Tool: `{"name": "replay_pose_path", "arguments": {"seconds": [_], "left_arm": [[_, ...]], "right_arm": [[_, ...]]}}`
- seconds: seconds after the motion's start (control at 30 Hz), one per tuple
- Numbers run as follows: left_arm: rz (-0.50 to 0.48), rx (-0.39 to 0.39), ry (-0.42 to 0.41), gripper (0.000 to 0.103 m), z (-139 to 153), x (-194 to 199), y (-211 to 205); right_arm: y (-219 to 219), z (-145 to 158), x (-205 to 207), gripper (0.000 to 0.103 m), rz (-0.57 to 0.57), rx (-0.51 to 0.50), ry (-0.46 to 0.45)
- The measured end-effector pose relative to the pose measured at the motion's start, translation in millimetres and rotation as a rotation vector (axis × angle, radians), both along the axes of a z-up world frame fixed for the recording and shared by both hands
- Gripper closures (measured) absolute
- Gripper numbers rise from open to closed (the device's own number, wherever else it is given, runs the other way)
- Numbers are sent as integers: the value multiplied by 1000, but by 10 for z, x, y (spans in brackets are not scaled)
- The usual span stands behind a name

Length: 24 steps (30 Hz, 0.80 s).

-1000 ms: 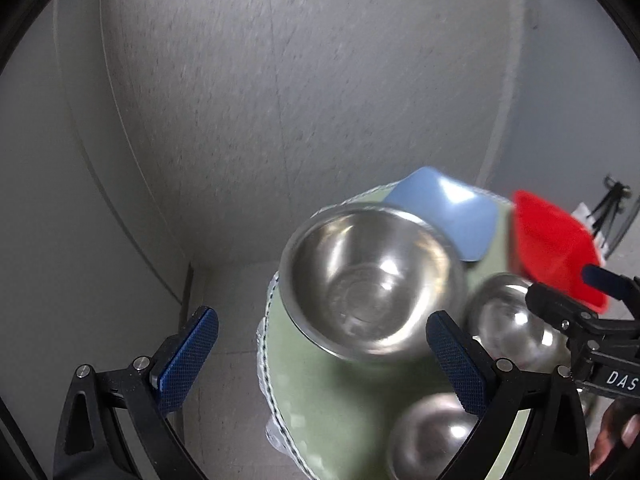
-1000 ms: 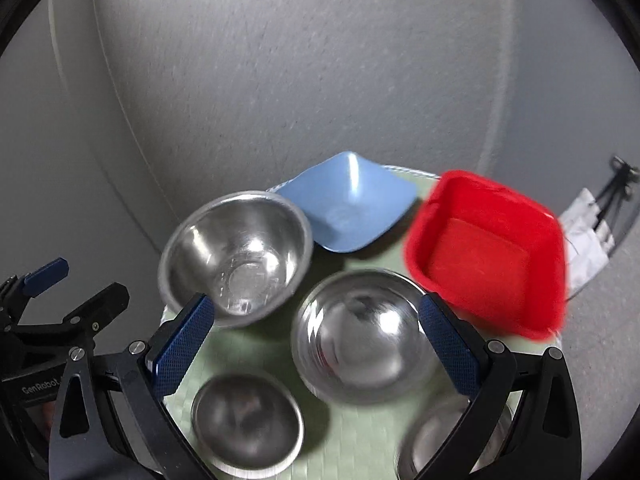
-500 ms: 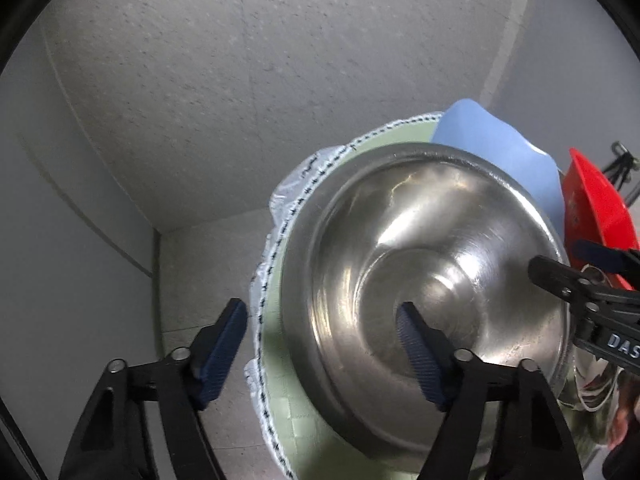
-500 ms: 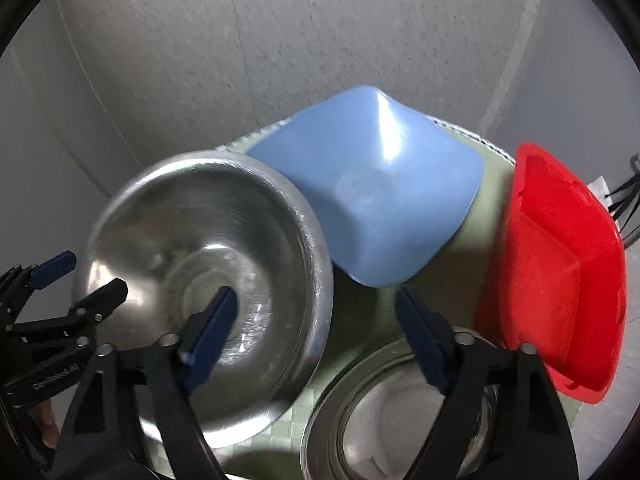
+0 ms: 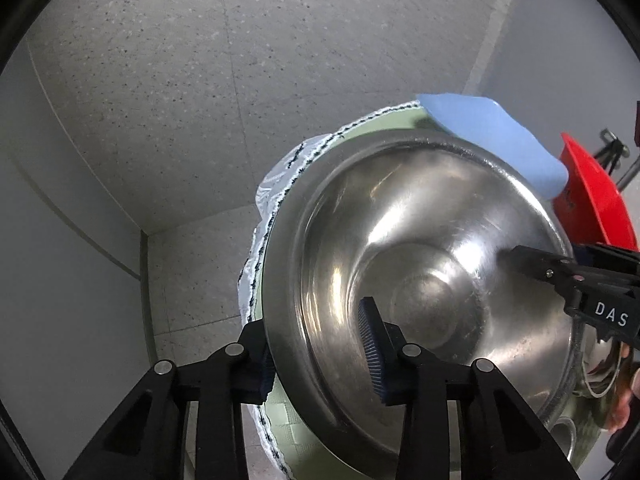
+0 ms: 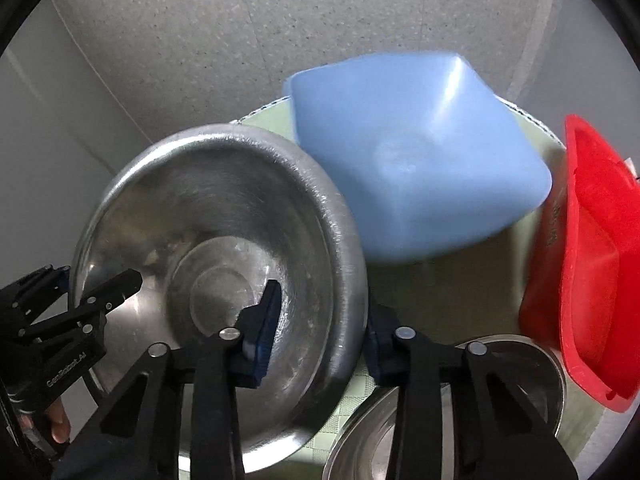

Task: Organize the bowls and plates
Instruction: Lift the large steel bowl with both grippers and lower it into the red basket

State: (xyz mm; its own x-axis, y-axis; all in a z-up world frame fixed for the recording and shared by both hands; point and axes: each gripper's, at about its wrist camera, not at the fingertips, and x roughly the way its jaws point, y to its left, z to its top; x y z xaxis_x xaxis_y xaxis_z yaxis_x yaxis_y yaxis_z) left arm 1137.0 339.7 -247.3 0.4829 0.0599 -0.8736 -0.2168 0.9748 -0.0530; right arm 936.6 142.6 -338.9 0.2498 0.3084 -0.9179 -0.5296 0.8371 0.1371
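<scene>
Both grippers are clamping the large steel bowl sitting on the green mat: left gripper on its left rim; right gripper on its right rim, beside the blue bowl.

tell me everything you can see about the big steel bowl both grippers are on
The large steel bowl is round brushed metal with a wide flat rim and a raised disc at its base, empty. It sits on the green checked mat, beside the blue bowl. The left gripper and right gripper each straddle its rim on opposite sides.
</scene>
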Motion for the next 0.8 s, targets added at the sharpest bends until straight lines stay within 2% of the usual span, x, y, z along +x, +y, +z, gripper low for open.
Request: {"name": "replay_pose_path", "arguments": {"seconds": [0.17,0.4,0.6,0.7,0.8], "left_arm": [[53,-10,-52,70,174,-200,21],[99,38,-187,70,703,-442,-241],[6,83,-297,70,1099,-246,-896],[-63,74,-312,69,1126,-34,-1235],[-151,68,-302,69,1010,278,-1599]], "right_arm": [[-105,98,14,70,44,72,28],[-456,664,-48,70,98,203,-49],[-1130,1188,134,70,43,278,-152],[-1507,1288,333,70,-15,270,-184],[-1958,1237,541,70,-91,250,-192]]}}
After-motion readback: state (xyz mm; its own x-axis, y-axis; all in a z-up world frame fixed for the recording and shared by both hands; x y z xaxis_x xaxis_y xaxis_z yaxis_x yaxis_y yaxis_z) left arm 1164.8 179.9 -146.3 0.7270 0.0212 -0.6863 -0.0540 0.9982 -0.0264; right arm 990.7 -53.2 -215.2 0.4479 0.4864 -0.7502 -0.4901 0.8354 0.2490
